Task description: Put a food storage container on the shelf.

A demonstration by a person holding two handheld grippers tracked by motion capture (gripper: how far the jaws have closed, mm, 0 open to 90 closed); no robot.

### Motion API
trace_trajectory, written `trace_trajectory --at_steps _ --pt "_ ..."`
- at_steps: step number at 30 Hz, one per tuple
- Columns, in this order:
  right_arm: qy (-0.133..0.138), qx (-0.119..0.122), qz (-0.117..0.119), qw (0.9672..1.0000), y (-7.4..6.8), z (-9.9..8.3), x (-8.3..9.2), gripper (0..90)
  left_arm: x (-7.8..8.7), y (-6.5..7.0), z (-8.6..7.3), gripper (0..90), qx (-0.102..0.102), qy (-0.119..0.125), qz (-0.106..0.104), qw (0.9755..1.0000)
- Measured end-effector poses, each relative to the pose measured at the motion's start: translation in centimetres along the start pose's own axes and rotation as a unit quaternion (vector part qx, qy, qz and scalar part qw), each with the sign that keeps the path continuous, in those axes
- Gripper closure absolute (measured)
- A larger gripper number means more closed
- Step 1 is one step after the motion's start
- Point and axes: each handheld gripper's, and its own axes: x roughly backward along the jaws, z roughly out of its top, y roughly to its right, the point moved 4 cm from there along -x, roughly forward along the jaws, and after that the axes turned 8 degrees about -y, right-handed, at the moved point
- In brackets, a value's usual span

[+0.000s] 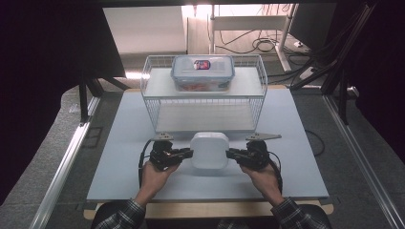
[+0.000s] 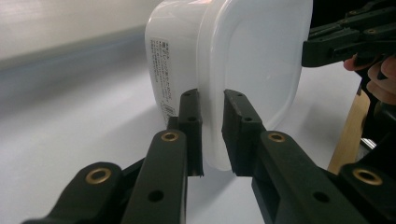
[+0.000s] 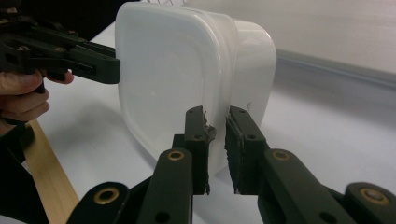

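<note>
A white plastic container (image 1: 209, 149) with a rounded-square lid stands on the pale table (image 1: 124, 157), near its front edge. My left gripper (image 1: 190, 153) comes in from the left and my right gripper (image 1: 229, 153) from the right, each held by a hand. In the left gripper view my jaws (image 2: 212, 135) clamp the projecting lid rim of the container (image 2: 252, 60). The right gripper view has my jaws (image 3: 215, 140) closed the same way on the opposite rim of the container (image 3: 168, 70).
Behind the container stands a white wire basket (image 1: 152, 102) holding a clear lidded box (image 1: 203, 71) with something red inside. Metal rails (image 1: 62, 167) run along both sides of the table. A wooden strip (image 1: 205, 209) edges the front.
</note>
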Motion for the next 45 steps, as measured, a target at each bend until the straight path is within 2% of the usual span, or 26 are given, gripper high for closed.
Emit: trace_trajectory --at_steps 9,16,24,30,37,45 --pt "0.030 0.019 0.005 0.9993 -0.6 1.6 1.2 79.3 1.5 0.3 1.7 78.2 -0.018 0.015 0.010 0.9997" --pt "0.049 0.034 0.001 0.9982 -1.1 3.6 2.1 79.4 2.8 0.6 3.5 77.9 -0.031 0.027 0.025 0.9988" --pt "0.067 0.052 -0.001 0.9964 -1.8 6.1 3.1 79.6 4.6 0.7 5.5 77.6 -0.036 0.043 0.038 0.9977" --pt "0.076 0.059 0.003 0.9953 -2.1 8.2 3.9 79.6 5.7 0.8 6.9 77.4 -0.035 0.060 0.043 0.9967" --pt "0.088 0.064 0.008 0.9940 -2.0 10.3 4.9 79.5 7.0 1.4 9.0 77.5 -0.048 0.082 0.051 0.9942" --pt "0.104 0.065 0.009 0.9924 -1.8 12.1 6.1 79.4 8.1 1.7 11.2 77.7 -0.058 0.093 0.052 0.9926"
